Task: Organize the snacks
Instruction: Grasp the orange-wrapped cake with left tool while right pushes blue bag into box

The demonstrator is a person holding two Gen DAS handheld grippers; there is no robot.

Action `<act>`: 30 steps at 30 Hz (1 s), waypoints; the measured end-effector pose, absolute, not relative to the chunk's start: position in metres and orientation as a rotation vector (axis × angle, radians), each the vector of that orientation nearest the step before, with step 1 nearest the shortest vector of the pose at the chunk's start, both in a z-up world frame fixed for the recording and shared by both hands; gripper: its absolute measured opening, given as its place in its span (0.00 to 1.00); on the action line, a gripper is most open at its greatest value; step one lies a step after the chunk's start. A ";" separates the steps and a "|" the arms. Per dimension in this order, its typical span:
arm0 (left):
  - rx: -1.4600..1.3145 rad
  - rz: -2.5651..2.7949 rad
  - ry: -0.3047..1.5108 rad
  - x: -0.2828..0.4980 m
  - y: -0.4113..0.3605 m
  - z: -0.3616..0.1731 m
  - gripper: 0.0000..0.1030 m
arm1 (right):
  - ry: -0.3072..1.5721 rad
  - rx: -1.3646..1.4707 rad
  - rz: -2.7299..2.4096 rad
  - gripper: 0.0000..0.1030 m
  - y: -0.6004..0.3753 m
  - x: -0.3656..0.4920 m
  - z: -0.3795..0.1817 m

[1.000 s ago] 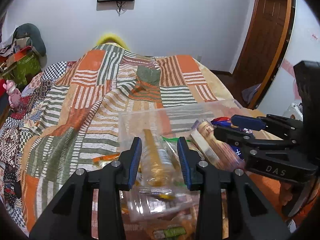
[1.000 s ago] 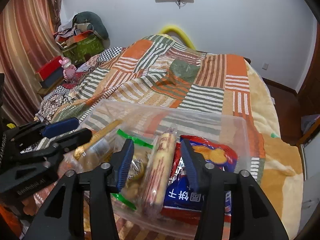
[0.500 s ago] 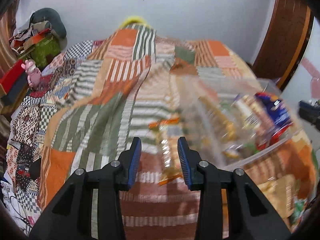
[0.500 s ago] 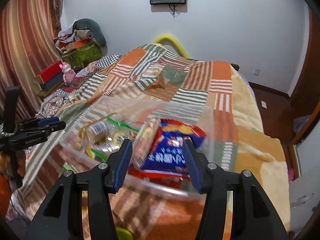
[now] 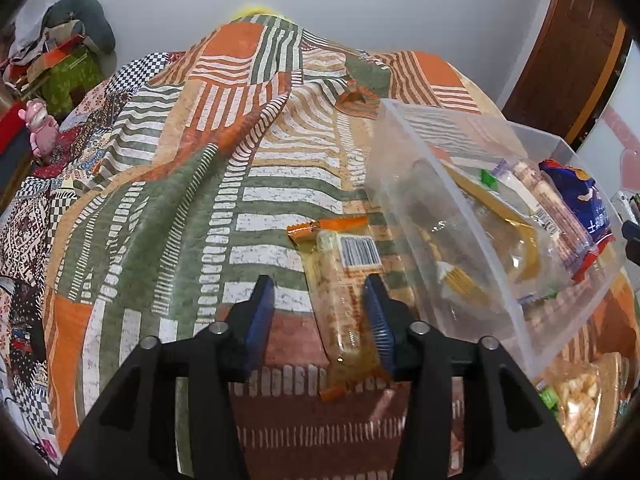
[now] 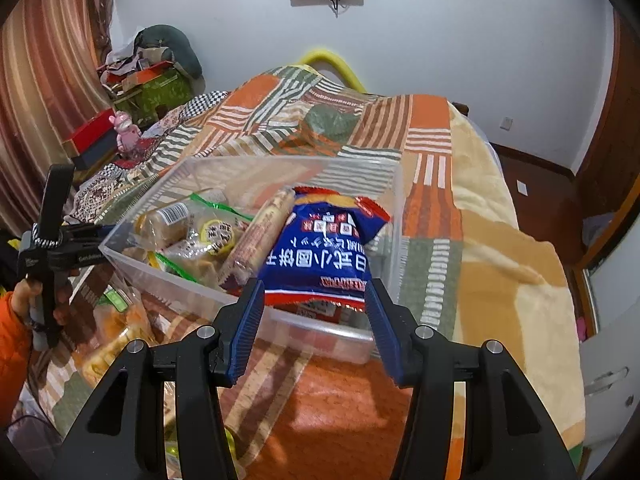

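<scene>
as its jaws open, left gripper (image 5: 318, 312) straddles cracker pack (image 5: 340, 292) on quilt (image 5: 168, 216), right gripper (image 6: 316, 320) narrow, holding nothing

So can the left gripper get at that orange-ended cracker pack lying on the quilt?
Probably yes: the cracker pack lies between the left gripper and its opening jaws, outside the clear bin, nothing covering it.

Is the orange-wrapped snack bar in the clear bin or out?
Out: the orange-wrapped snack bar lies on the bedspread, beside the clear bin.
</scene>
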State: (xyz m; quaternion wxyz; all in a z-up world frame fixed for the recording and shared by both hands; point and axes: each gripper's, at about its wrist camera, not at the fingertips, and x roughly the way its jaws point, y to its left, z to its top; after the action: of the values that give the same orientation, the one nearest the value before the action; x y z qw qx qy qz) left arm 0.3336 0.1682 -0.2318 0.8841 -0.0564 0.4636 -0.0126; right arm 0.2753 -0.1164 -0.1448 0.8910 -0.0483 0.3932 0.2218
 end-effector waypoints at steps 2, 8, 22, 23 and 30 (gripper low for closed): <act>-0.111 -0.037 0.970 0.334 0.168 -0.231 0.48 | 0.814 -0.098 0.460 0.47 -0.119 0.272 -0.145; -0.079 -0.076 0.978 0.316 0.165 -0.230 0.48 | 0.801 -0.108 0.470 0.47 -0.116 0.266 -0.141; 0.027 -0.006 0.980 0.318 0.145 -0.245 0.34 | 0.798 -0.087 0.478 0.49 -0.117 0.259 -0.141; 0.023 -0.005 0.980 0.314 0.146 -0.245 0.34 | 0.801 -0.081 0.480 0.49 -0.118 0.256 -0.142; -0.002 0.021 0.975 0.269 0.150 -0.234 0.34 | 0.850 -0.055 0.502 0.49 -0.122 0.236 -0.153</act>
State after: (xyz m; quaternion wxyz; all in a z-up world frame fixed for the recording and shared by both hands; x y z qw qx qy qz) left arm 0.2691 0.1502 -0.2338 0.8835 -0.0008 0.4684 0.0102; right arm 0.2357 -0.1219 -0.1526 0.8802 -0.0264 0.4079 0.2411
